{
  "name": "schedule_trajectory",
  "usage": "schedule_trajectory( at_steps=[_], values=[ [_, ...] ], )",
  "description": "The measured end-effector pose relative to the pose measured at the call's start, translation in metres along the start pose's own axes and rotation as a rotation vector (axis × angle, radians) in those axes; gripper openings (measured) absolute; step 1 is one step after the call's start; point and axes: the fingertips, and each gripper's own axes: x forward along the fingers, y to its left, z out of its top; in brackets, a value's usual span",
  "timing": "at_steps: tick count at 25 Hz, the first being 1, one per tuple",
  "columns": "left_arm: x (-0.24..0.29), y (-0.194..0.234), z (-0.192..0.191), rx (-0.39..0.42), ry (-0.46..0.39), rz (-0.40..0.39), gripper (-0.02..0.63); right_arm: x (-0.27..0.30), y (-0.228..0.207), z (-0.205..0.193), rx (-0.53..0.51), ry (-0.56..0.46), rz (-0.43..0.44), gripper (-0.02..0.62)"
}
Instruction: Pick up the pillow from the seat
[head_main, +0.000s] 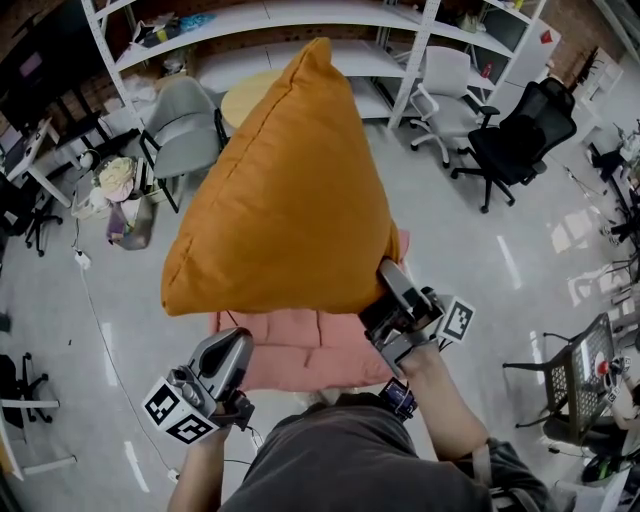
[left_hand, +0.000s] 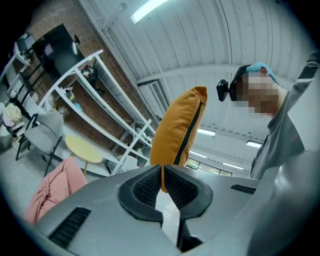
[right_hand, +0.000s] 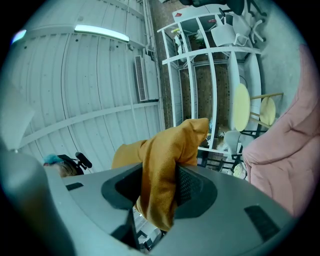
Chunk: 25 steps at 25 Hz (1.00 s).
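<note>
1. Nearest me, my left gripper (head_main: 236, 342) hung at seven o'clock, jaws almost together on nothing.
2. Pillow (head_main: 285, 190) stood raised above the pink seat (head_main: 290, 360), long axis toward twelve o'clock.
3. Right gripper (head_main: 388, 280) pinched its five o'clock corner, so that one was nearer.

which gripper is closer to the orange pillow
Right. The right gripper is clamped on a lower corner of the orange pillow; the left gripper sits lower, under its bottom edge.

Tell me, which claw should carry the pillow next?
Right. The right claw is shut on a corner of the pillow, holding it above the pink seat. The left claw is shut, empty, apart from the pillow.
</note>
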Motion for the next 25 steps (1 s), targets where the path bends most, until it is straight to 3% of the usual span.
schedule_trajectory(
  at_steps=[25],
  values=[
    [0.011,0.015,-0.008,-0.034,0.003,0.031,0.011,-0.001,-0.023,0.005,0.03,0.005,-0.005,0.161]
  ],
)
